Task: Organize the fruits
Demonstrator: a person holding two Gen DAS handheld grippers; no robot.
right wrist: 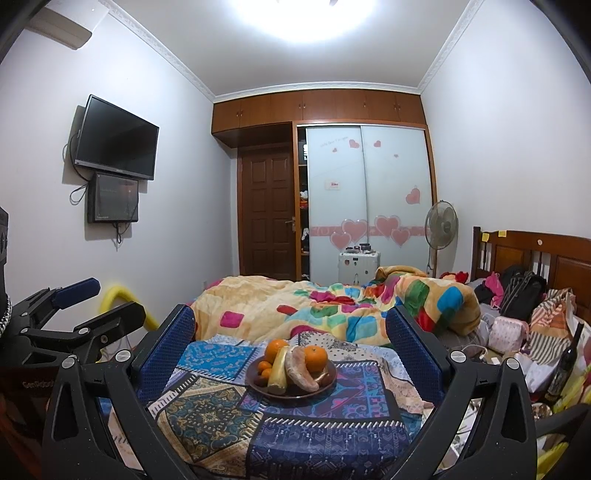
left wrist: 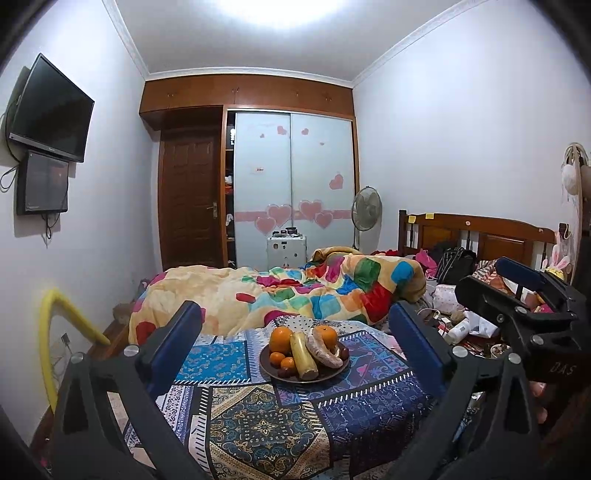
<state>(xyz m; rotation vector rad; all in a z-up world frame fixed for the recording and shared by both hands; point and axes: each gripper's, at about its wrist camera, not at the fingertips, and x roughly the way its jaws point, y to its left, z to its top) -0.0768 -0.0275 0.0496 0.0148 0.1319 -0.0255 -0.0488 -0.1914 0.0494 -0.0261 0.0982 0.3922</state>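
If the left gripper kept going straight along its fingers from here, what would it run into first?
Most likely the plate of fruit, probably the yellow banana whose cut end points toward the left gripper. Its open fingers frame the plate, with only patterned cloth between. Depth is hard to judge through the fisheye.

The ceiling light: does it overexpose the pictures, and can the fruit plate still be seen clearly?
Left wrist view: the ceiling light burns to pure white, yet the fruit plate stays sharp; walls bow from fisheye distortion. Right wrist view: the same white glare at the top, plate evenly lit.
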